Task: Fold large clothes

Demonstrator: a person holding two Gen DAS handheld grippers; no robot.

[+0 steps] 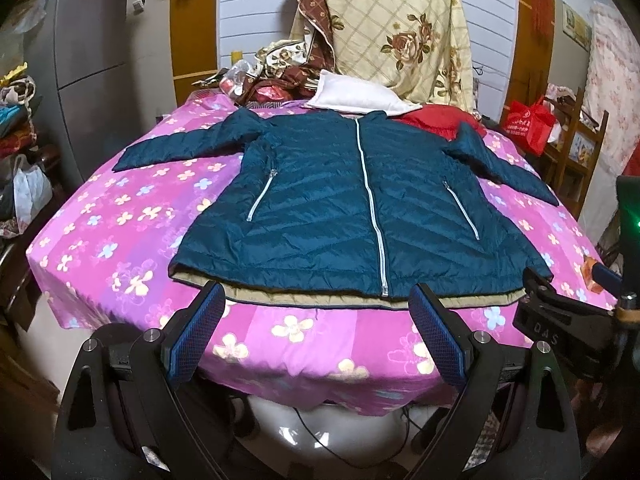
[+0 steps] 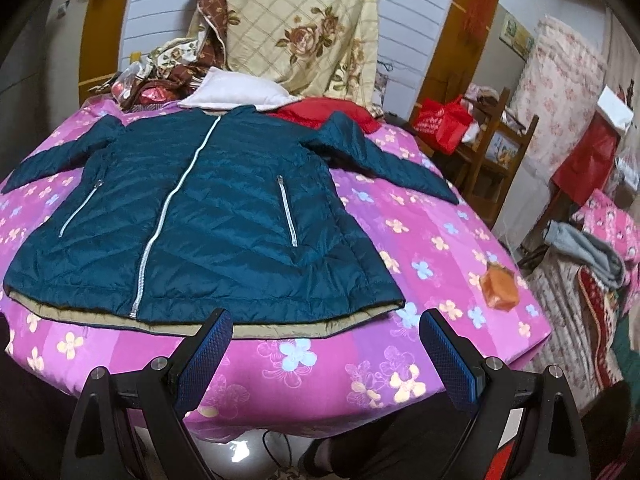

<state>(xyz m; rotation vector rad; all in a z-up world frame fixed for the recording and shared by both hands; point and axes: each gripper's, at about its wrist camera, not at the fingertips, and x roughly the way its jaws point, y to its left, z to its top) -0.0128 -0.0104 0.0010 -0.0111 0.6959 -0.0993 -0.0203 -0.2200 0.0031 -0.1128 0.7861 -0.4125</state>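
A teal quilted jacket lies flat and zipped on the pink flowered bedspread, sleeves spread to both sides. Its tan lining peeks out along the hem. My left gripper hovers open just before the hem, near the bottom of the silver zipper, with nothing between its blue pads. My right gripper is open too, over the hem's right part and the bedspread. The right gripper's body shows at the right edge of the left wrist view, by the jacket's right hem corner.
A white pillow, a red garment and a floral quilt sit behind the collar. An orange packet lies on the bedspread right of the jacket. A wooden rack with a red bag stands at the right.
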